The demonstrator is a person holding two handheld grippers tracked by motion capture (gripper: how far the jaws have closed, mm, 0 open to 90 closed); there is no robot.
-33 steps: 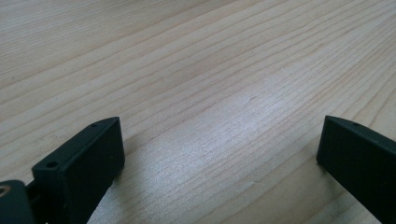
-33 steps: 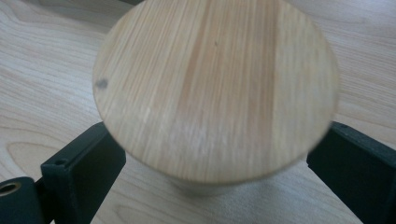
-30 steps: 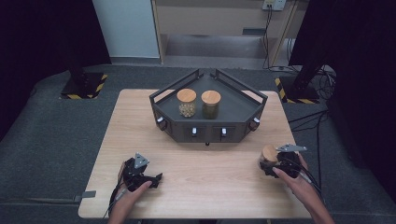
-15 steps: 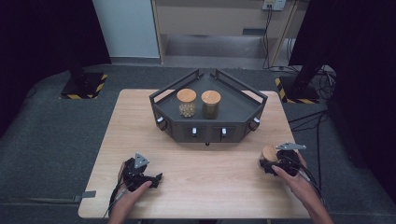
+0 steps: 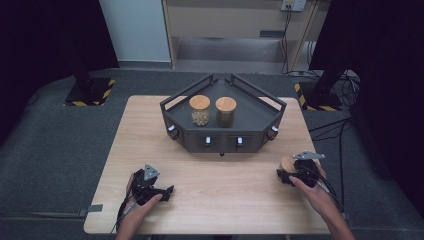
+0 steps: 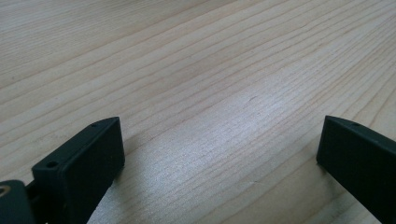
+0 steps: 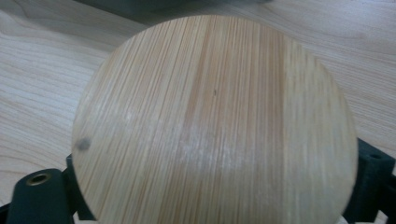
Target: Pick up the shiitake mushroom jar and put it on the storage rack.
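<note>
Right gripper view has the bamboo lid (image 7: 215, 126) between the jaws of the right hand-held gripper (image 5: 296, 171), which have just been closing; whether it's truly pinched, I can't tell. It's at the table (image 5: 225, 200) edge, right of the tray (image 5: 250, 137) holding 2 jars. Left hand-held gripper (image 5: 150, 186) rests spread, left of the tray. Anything under the lid is hidden.

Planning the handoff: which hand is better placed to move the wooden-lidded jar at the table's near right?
Right. The right gripper already has the jar between its jaws, which have just been closing. The left gripper sits open over bare table, far from it.
</note>
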